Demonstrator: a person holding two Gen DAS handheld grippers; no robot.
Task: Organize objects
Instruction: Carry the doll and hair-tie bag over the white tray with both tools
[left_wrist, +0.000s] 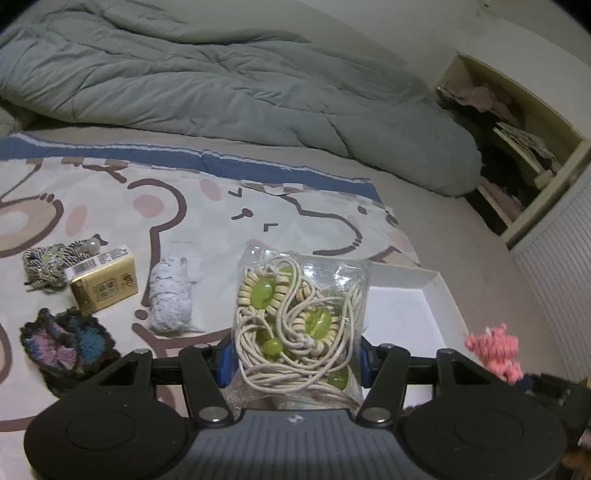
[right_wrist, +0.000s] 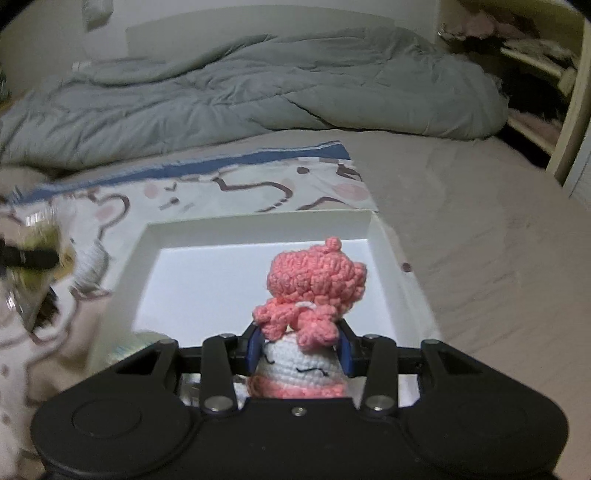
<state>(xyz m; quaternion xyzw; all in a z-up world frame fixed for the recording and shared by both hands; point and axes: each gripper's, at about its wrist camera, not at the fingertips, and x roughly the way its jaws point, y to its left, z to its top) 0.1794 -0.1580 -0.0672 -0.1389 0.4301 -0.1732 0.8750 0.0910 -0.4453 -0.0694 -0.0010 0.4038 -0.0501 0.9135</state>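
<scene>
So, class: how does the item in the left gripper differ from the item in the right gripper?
The bag of cord and green beads is clear, crinkly plastic showing loose contents; the crochet doll is soft pink and white yarn with a stitched face. The bag is flat and wide; the doll is rounded. Both are clamped between blue pads, near the white box.

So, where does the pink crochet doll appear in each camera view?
Left wrist view: the pink crochet doll is at the right edge, low, only partly visible.
Right wrist view: centre bottom, the doll is clamped between the right gripper fingers, in front of the white box.
Shared landmark: the white box on the bed.
</scene>
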